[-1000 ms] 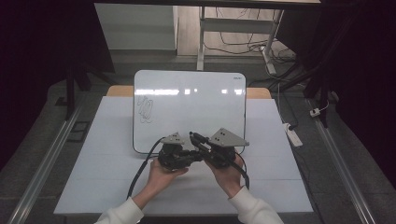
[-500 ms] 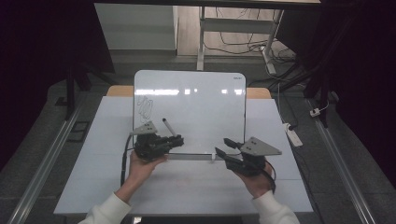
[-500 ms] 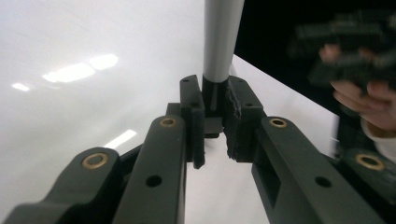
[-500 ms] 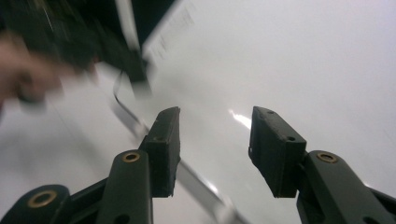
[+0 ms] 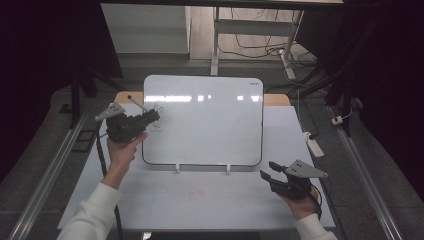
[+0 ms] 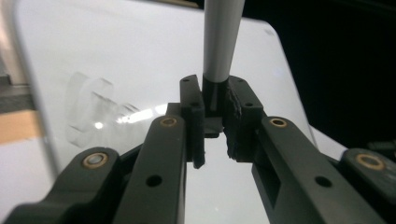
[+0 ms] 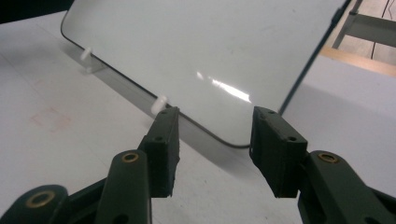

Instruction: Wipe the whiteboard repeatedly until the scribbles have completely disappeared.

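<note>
Left gripper (image 5: 150,118) clamps the marker (image 6: 219,51) at the whiteboard's (image 5: 210,125) left edge, faint scribbles (image 6: 93,105) there; right gripper (image 5: 267,172), jaws just opened and empty, waits.

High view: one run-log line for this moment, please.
left tongs: shut on marker | right tongs: open, nothing between | whiteboard: upright

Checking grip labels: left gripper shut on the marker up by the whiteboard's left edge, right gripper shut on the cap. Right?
Not quite. The right gripper holds nothing: the right gripper view shows its jaws open with only table and whiteboard beyond them. The rest stands: the left gripper is shut on the marker by the whiteboard's left edge.
</note>
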Motion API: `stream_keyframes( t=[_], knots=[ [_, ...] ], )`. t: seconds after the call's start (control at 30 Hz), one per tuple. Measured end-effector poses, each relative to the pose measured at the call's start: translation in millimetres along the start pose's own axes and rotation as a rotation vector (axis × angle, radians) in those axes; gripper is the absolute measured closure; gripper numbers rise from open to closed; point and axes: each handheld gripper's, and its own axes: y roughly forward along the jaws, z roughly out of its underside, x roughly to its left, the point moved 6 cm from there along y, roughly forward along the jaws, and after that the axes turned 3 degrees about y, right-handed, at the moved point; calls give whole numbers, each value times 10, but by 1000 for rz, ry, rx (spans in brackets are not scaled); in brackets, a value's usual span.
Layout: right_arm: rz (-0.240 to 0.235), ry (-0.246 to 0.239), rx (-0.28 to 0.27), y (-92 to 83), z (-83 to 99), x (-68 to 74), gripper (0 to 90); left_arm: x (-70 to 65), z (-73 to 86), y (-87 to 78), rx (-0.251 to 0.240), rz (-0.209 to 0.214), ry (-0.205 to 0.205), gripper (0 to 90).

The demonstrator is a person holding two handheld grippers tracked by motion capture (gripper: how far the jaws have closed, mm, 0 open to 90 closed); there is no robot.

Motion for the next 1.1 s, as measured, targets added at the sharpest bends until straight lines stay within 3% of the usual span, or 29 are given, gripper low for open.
stream_keyframes(
  t=[0.17,0.33,0.43,0.57,0.7,0.8,0.87,0.93,1.0,1.07,1.1],
  knots=[
    [1,14,15,-9,89,-78,474,320,-143,42,-23,-83,26,777],
    [8,23,20,-14,123,-103,472,543,-247,153,-45,-139,39,777],
    [8,19,24,-6,128,-96,471,641,-240,258,-32,-172,60,777],
    [3,17,30,10,144,-88,471,785,-176,388,-16,-188,33,777],
    [0,16,36,19,163,-87,472,817,-137,463,-15,-171,25,777],
    [-4,18,45,32,189,-88,472,720,-102,540,2,-120,27,777],
    [-7,18,49,42,200,-80,472,614,-79,595,36,-121,86,777],
    [-4,14,50,48,199,-77,471,614,-102,587,38,-158,121,777],
    [1,14,49,45,192,-82,471,737,-137,511,9,-196,82,777],
    [3,17,45,33,187,-86,471,823,-121,459,-8,-183,28,778],
    [3,16,43,26,186,-86,471,809,-97,463,10,-183,49,778]
  ],
)
